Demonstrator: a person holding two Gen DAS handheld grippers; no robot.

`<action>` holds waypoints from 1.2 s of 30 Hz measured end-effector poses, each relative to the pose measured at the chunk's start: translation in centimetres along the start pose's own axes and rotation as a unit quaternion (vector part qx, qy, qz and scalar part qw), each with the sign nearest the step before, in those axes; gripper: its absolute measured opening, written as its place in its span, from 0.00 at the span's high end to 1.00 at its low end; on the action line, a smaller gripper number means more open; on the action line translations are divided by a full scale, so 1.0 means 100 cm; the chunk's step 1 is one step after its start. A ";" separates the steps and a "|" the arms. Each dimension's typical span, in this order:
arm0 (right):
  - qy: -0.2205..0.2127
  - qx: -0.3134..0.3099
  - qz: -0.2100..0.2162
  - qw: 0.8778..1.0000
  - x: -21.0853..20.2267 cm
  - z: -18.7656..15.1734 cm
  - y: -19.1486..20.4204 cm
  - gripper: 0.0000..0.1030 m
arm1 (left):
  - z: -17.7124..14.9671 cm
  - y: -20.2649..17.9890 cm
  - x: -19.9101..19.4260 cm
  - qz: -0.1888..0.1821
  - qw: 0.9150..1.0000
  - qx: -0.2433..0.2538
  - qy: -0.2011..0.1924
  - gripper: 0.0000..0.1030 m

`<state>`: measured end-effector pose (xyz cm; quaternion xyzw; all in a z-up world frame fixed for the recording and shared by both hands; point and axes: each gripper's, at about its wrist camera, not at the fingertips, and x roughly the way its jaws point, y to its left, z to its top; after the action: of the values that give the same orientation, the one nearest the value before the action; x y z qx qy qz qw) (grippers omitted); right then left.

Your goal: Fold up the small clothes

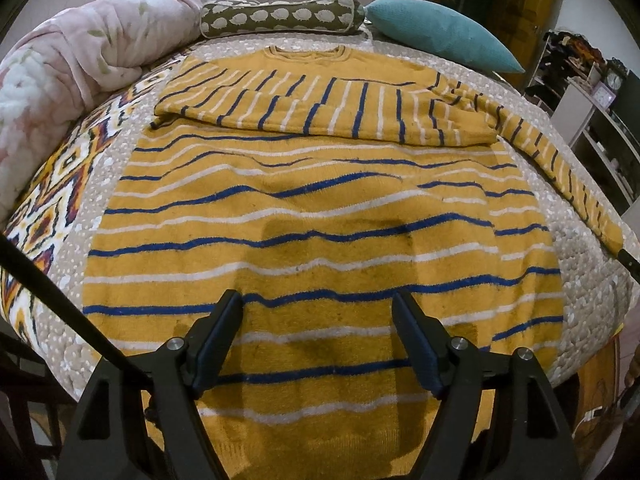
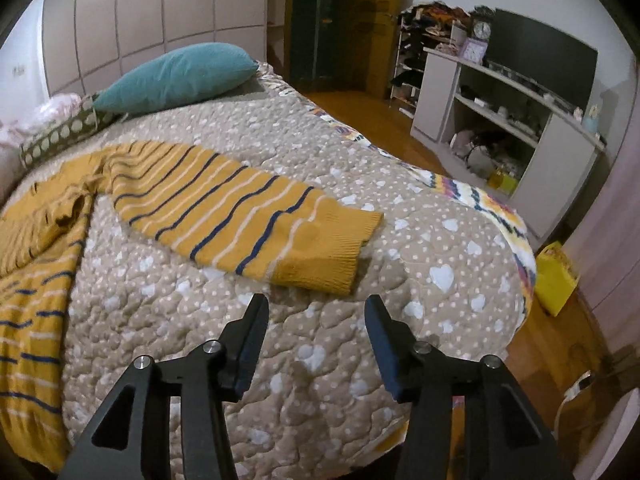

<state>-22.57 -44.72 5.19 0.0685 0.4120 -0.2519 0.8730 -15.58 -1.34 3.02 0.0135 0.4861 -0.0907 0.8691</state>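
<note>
A mustard-yellow sweater (image 1: 312,216) with blue and white stripes lies flat on the bed, neck at the far end. Its left sleeve (image 1: 304,108) is folded across the chest. Its right sleeve (image 2: 248,216) stretches out over the quilt, cuff (image 2: 332,248) toward me. My left gripper (image 1: 318,300) is open and empty, hovering over the sweater's lower body near the hem. My right gripper (image 2: 316,304) is open and empty, just short of the right sleeve's cuff. In the left wrist view that sleeve (image 1: 560,160) runs to the right edge of the bed.
The beige heart-print quilt (image 2: 400,280) covers the bed. A teal pillow (image 1: 440,36), a brown bolster (image 1: 280,14) and a pink duvet (image 1: 80,64) lie at the head. A shelf unit (image 2: 500,112) and a yellow bag (image 2: 556,276) stand beside the bed on the right.
</note>
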 end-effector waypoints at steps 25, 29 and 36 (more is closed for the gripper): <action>0.018 -0.035 -0.053 0.998 0.007 -0.001 0.017 0.41 | -0.002 -0.003 0.009 0.009 1.000 0.007 0.009 0.19; 0.018 -0.037 -0.056 0.998 0.007 -0.002 0.018 0.40 | -0.002 -0.003 0.009 0.009 1.000 0.007 0.009 0.19; 0.018 -0.038 -0.058 0.997 0.008 -0.003 0.018 0.40 | -0.002 -0.004 0.009 0.011 1.000 0.007 0.008 0.19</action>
<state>-21.50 -43.36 4.25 0.0155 0.4403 -0.2849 0.8513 -15.34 -1.85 2.14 0.0261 0.4921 -0.0845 0.8660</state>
